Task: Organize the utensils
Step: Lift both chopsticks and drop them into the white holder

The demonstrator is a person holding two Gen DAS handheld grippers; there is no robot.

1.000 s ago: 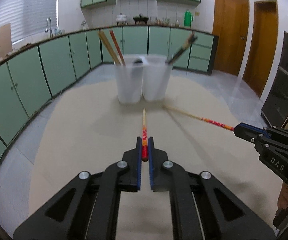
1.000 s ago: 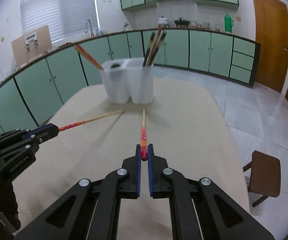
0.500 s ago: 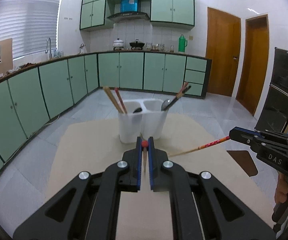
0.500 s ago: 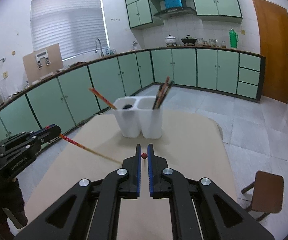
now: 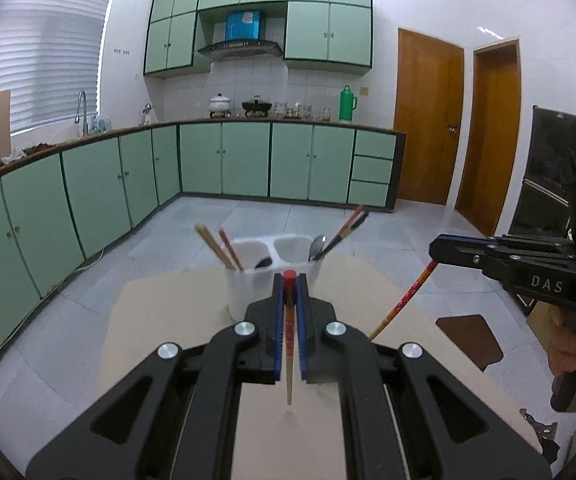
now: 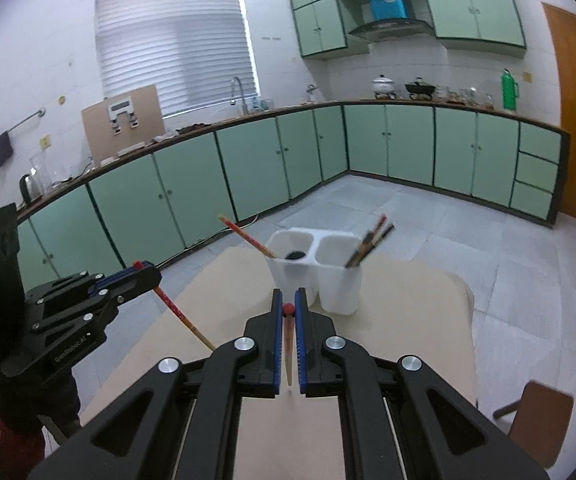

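Note:
My left gripper (image 5: pixel 288 280) is shut on a red-ended chopstick (image 5: pixel 289 352) that hangs tip down over the beige table (image 5: pixel 159 320). My right gripper (image 6: pixel 288 308) is shut on a matching chopstick (image 6: pixel 288 356), also hanging tip down. Each gripper shows in the other's view, the right one (image 5: pixel 438 246) with its chopstick (image 5: pixel 404 300), the left one (image 6: pixel 147 276) with its chopstick (image 6: pixel 183 316). Ahead stands a white two-compartment utensil holder (image 5: pixel 243 292), also seen in the right wrist view (image 6: pixel 336 284), holding chopsticks (image 5: pixel 217 246) and spoons (image 5: pixel 318 244).
Green kitchen cabinets (image 5: pixel 227 160) run along the far walls. A brown stool (image 6: pixel 536 412) stands right of the table. The table's far edge lies just behind the holder.
Both grippers have lifted their chopsticks off the table and tilted up, so the chopsticks now hang tip down instead of lying flat toward the holder.

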